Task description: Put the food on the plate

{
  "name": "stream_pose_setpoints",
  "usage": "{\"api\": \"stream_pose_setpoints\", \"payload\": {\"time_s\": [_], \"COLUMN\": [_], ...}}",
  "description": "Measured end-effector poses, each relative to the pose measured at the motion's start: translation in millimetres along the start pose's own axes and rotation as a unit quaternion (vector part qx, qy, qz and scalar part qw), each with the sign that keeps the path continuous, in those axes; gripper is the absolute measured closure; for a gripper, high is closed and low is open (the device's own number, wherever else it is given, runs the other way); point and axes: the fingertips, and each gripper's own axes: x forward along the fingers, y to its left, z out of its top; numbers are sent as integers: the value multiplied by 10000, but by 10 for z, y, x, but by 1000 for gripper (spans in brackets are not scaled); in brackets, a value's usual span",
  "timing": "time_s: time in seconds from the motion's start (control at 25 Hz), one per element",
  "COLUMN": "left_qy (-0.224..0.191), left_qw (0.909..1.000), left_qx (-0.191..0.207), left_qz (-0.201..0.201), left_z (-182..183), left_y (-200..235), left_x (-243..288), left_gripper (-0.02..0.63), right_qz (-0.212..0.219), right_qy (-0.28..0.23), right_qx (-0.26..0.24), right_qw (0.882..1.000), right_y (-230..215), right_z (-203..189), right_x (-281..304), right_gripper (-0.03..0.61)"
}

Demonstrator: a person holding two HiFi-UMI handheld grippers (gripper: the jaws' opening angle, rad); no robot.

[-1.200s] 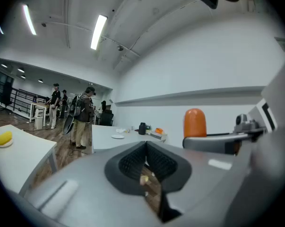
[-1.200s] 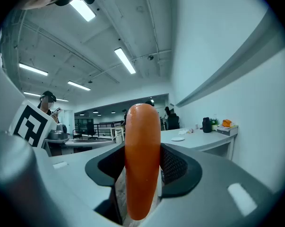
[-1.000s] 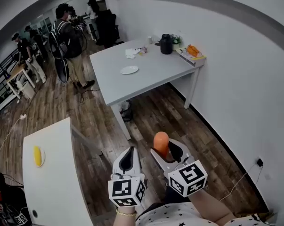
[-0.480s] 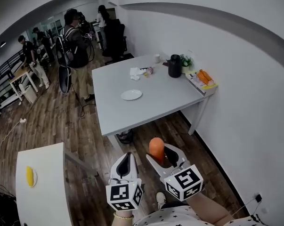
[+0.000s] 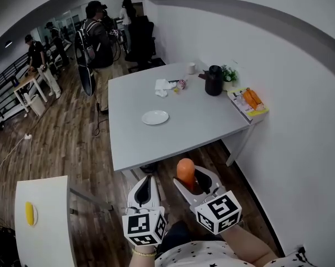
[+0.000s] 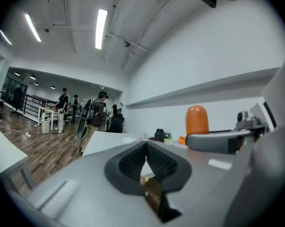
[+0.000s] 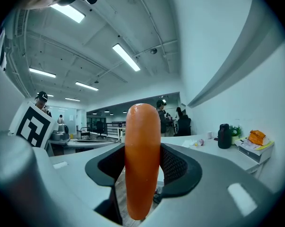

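Observation:
An orange sausage-shaped piece of food (image 5: 185,171) stands upright between the pads of my right gripper (image 5: 190,174), which is shut on it. In the right gripper view the food (image 7: 142,160) fills the gap of that gripper (image 7: 143,168). My left gripper (image 5: 145,189) hangs beside it with its jaws closed on nothing; its pads (image 6: 133,163) meet at the tips, and the food (image 6: 197,120) shows to its right. A small white plate (image 5: 155,117) lies bare on the grey table (image 5: 200,121) ahead. Both grippers are short of the table's near edge, over wooden floor.
At the table's far side stand a black jug (image 5: 214,80), a small plant (image 5: 229,73), a cup (image 5: 190,68), crumpled tissues (image 5: 163,86) and a tray with orange items (image 5: 249,100). Several people (image 5: 95,32) stand behind. A white table (image 5: 42,216) holding something yellow (image 5: 29,213) is lower left. Wall on the right.
The grey table and its plate have come closer and lower in the head view. Both grippers keep their pose; the food stays gripped in the right one.

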Motion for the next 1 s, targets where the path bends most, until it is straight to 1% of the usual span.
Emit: {"api": "stream_pose_setpoints", "payload": {"time_s": [0.2, 0.36, 0.44, 0.56, 0.68, 0.8, 0.88, 1.0], "left_qy": [77, 43, 20, -25, -16, -3, -36, -5], "left_qw": [9998, 9995, 9993, 9995, 9993, 9989, 9989, 9988], "left_qx": [-69, -126, -93, -46, -22, -54, -39, -69], "left_qz": [179, 300, 350, 318, 365, 471, 473, 474], "left_z": [-80, -113, -113, -101, -49, 21, 64, 59], "left_y": [200, 421, 530, 691, 879, 1088, 1210, 1367], "left_x": [415, 892, 1186, 1628, 2086, 2453, 2690, 3008], "left_gripper": [606, 606, 606, 606, 606, 606, 606, 606], "right_qz": [43, 87, 125, 208, 359, 573, 670, 782], "right_qy": [95, 199, 271, 381, 491, 638, 745, 1010], "right_qx": [7, 31, 32, -44, -124, -273, -374, -475], "right_qw": [9999, 9998, 9995, 9990, 9981, 9959, 9943, 9907], "right_y": [-303, -635, -832, -1098, -1364, -1552, -1687, -1905], "right_z": [-89, -167, -202, -226, -173, -118, -112, -196], "right_x": [315, 704, 956, 1381, 1878, 2336, 2633, 3025], "right_gripper": [364, 364, 364, 364, 364, 364, 364, 364]}}
